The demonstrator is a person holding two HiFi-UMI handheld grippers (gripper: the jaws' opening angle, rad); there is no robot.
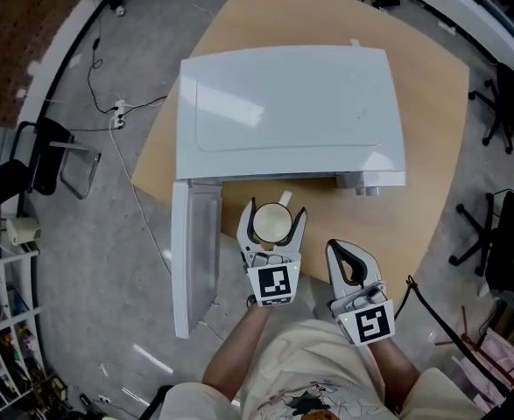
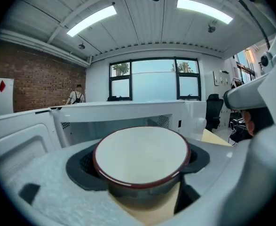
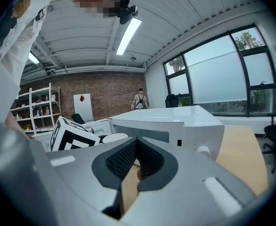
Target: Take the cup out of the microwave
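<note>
One red-rimmed cup [image 1: 271,224] gripped between left tongs [image 1: 274,210], just outside one microwave [image 1: 292,112], beside its swung-open door [image 1: 193,256]. Closed, empty right tongs [image 1: 348,254] near surface [image 1: 432,147] front edge; bare surface rightward.

In the head view the microwave [image 1: 292,112] showed only its top; its cavity was hidden. In the left gripper view the cup [image 2: 142,149] had its lower body hidden behind the left gripper [image 2: 140,164], and the microwave door [image 2: 15,147] was cut off at the left edge.

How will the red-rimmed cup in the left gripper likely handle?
Probably rigid: the cup has an undistorted round rim between the fingers of the left gripper. It looks empty, so likely light. Its wall seems to taper downward, so it might slip.
</note>
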